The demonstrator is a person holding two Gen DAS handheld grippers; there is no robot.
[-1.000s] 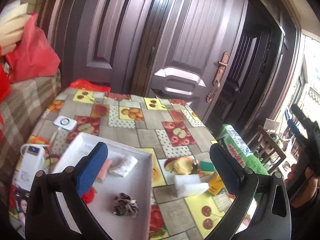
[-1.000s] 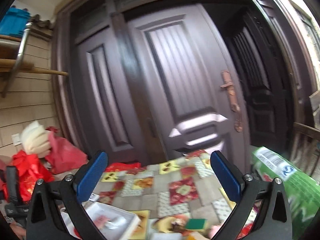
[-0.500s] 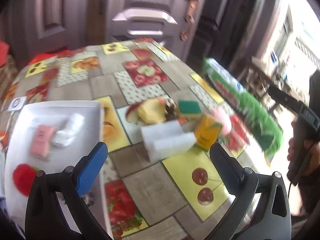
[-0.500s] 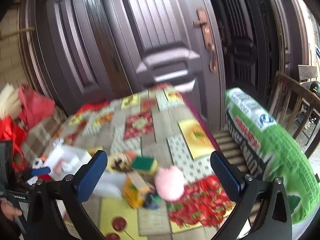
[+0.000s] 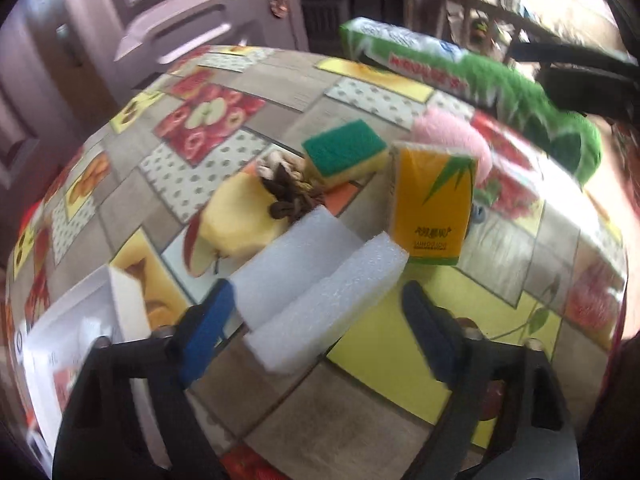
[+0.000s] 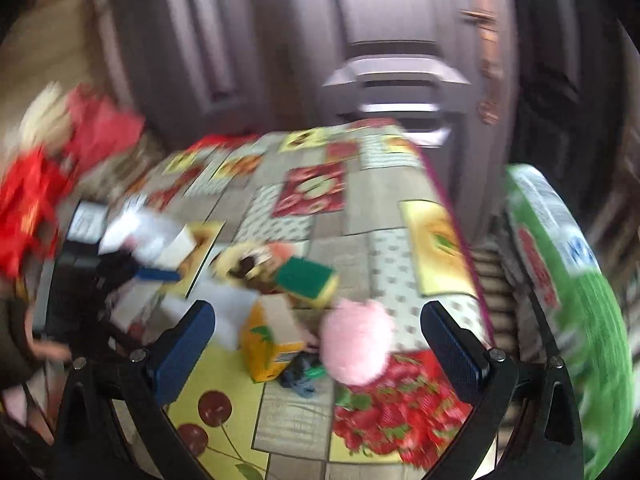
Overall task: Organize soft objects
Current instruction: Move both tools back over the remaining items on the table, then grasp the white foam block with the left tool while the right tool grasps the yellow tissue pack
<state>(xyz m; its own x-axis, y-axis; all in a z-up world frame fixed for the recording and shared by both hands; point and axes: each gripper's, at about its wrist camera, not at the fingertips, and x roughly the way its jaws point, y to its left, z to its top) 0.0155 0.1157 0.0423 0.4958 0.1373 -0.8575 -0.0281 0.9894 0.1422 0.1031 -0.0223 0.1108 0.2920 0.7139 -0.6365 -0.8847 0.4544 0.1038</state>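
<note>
On the table, with its fruit-picture cloth, a white foam block lies between the two blue pads of the left gripper. Its jaws have just been closing. The left pad looks right against the foam, but the right pad is apart from it, so the foam is not pinched.

Just behind the foam are a dark crumpled thing, a green and yellow sponge and an orange pack standing up. A pink puff sits behind the pack. A green bag lies at the far edge.

A white tray is at the left, with small things in it that are too blurry to tell.

The right gripper is wide open and holds nothing. It hangs over the puff and the pack.
</note>
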